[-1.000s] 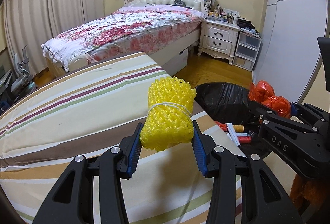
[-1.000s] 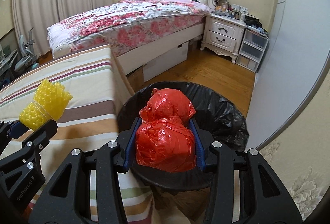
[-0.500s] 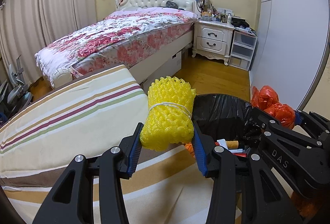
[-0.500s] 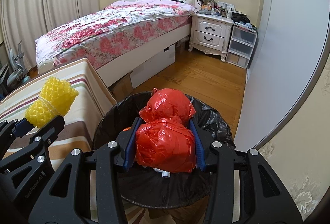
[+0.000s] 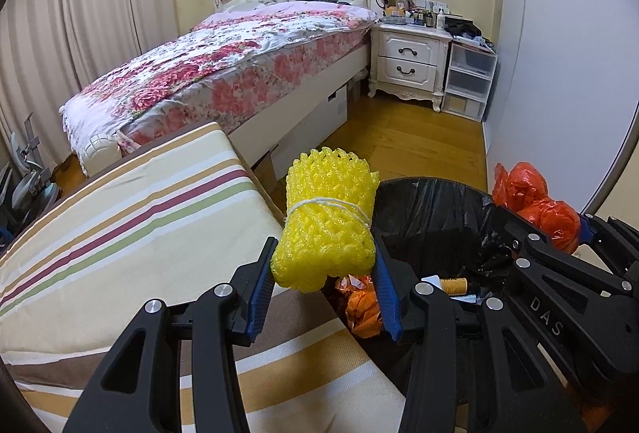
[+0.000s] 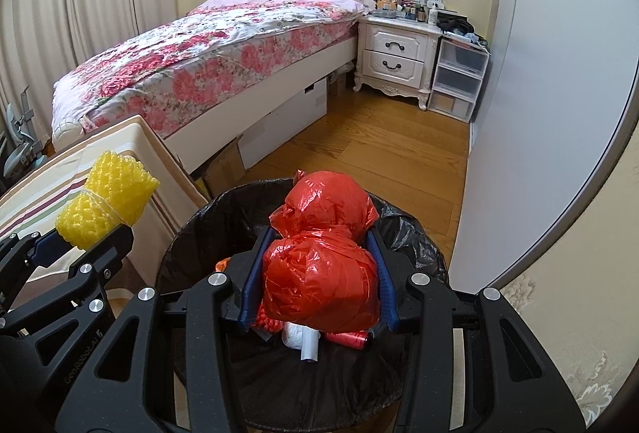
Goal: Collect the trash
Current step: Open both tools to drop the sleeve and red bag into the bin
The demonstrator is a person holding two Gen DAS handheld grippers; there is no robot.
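Both hand-held grippers now sit closer over the black-lined round trash bin. Left hand-held gripper clamps a yellow foam-net roll. Right hand-held gripper clamps a crumpled red plastic bag.

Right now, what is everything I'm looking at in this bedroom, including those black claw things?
Foam net bundle: one, yellow, tied with white string, gripped above the bin's edge.
Plastic bag: one, red-orange, knotted, gripped over the bin.
Trash bin: one, black liner, on the floor, scraps already inside.
Striped cushion: one, cream with coloured stripes, left of the bin.
Bed: one, floral pink cover, white headboard.
Nightstand: one, white, beside the bed.
Plastic drawers: one clear stack, right of the nightstand.
Left gripper: black, blue pads, jaws shut on the bundle.
Right gripper: black, blue pads, jaws shut on the bag.
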